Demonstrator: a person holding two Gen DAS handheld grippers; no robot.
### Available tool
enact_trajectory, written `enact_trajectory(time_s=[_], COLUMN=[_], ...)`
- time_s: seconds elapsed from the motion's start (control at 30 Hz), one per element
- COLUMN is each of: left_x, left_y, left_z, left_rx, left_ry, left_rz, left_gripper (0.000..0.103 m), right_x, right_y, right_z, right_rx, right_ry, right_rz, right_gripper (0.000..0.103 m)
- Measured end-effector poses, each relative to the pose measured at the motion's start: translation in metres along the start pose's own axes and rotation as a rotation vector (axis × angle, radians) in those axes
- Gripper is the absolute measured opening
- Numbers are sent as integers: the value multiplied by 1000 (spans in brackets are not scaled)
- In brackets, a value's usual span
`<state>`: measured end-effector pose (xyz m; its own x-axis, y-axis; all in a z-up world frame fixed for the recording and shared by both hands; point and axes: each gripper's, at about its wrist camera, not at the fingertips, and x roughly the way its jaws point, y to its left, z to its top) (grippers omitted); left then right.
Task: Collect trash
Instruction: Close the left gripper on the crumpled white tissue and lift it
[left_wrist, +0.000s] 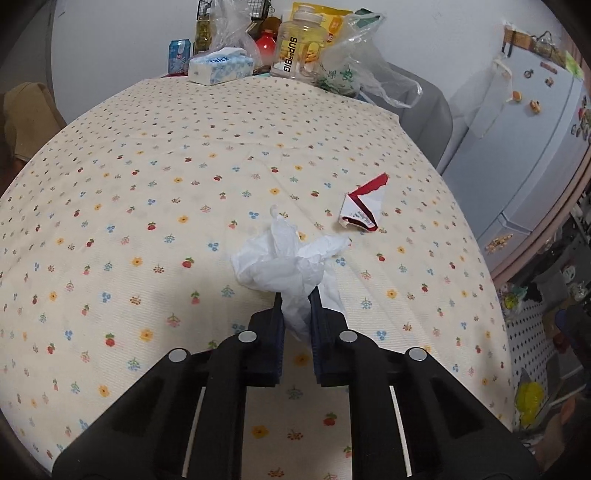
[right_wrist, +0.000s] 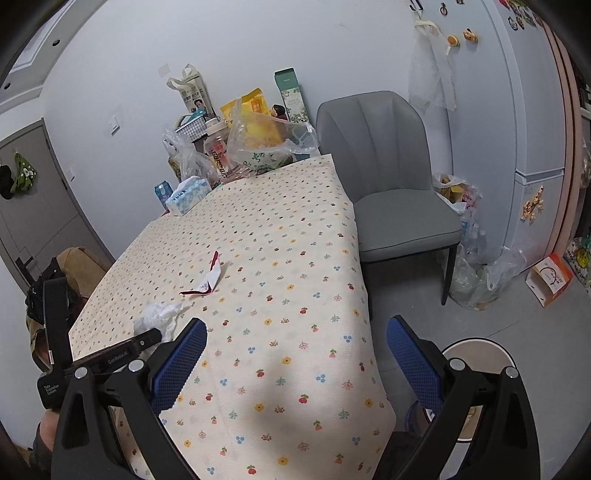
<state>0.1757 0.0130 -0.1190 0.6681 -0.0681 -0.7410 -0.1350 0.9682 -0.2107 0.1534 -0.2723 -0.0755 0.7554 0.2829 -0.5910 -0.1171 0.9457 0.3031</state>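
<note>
A crumpled white tissue lies on the flowered tablecloth, and my left gripper is shut on its near end, the paper squeezed between the two blue pads. Beyond it to the right rests a torn red and white wrapper. In the right wrist view the same tissue and wrapper sit at the table's left side, with the left gripper's black body reaching in to the tissue. My right gripper stands open over the table's near corner, nothing between its fingers.
At the far end of the table stand a tissue pack, a clear jug, plastic bags and a can. A grey chair is at the right edge. A round white bin stands on the floor below my right gripper.
</note>
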Motion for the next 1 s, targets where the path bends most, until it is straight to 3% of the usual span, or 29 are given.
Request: enact_trajectory(time_s=[0.33, 0.53, 0.7, 0.87, 1.0], left_x=[-33, -41, -43, -41, -40], left_y=[29, 52, 71, 85, 93], left_z=[16, 22, 26, 27, 26], left_rx=[-58, -101, -139, -169, -182], left_ry=[-108, -133, -148, -152, -151], left_rz=[-21, -19, 0, 6, 6], left_gripper=[10, 10, 10, 10, 10], right_x=[26, 57, 86, 112, 136], right_y=[38, 74, 108, 132, 147], right_z=[12, 22, 22, 24, 31], right_rx=[-85, -153, -222, -243, -259], right_ry=[14, 80, 138, 172, 181], right_rz=[29, 65, 77, 66, 8], right_gripper=[95, 86, 84, 84, 84])
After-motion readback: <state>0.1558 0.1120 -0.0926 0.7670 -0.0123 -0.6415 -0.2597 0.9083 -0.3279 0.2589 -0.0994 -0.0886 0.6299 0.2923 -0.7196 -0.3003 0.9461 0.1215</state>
